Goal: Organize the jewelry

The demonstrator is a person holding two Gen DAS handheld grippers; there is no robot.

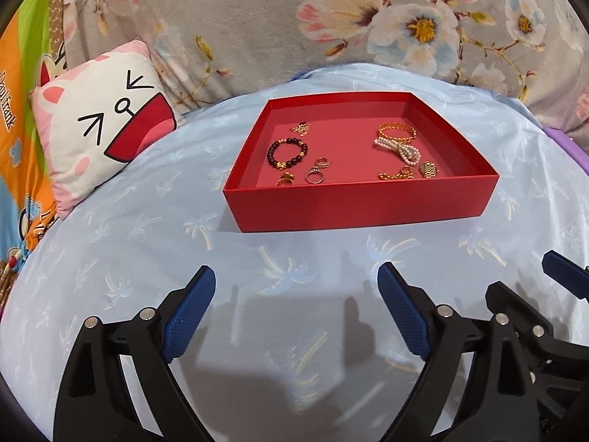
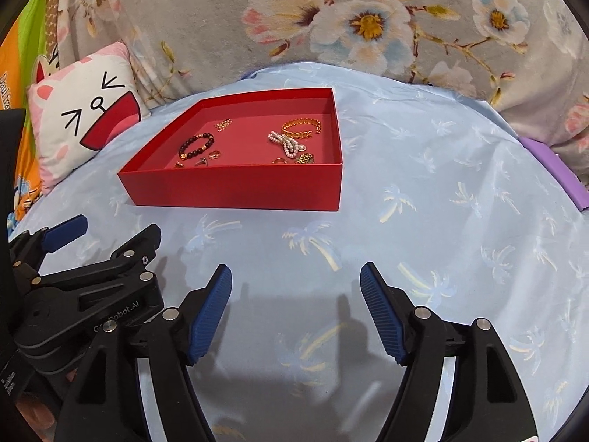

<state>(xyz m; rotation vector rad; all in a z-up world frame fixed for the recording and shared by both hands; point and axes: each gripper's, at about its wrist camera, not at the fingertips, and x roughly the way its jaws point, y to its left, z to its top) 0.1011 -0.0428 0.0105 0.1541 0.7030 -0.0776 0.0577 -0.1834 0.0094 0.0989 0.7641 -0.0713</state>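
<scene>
The red tray (image 1: 353, 202) of jewelry sits at 12 o'clock on the blue bedspread (image 1: 147, 258). The left tool (image 1: 296, 287) and right tool (image 2: 296, 287) are both released and empty, likely poised to sort.

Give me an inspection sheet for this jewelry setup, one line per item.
Surface: light blue palm-print cloth, bare in front of the tray.
Job's things: red tray holding a dark bead bracelet, gold bangle, pearl bow and small rings.
Clutter: purple object at the right edge.
Grippers: left gripper and right gripper both open, empty, short of the tray.
Cables: nothing seen.
Surroundings: cartoon pillow, floral blanket.
</scene>
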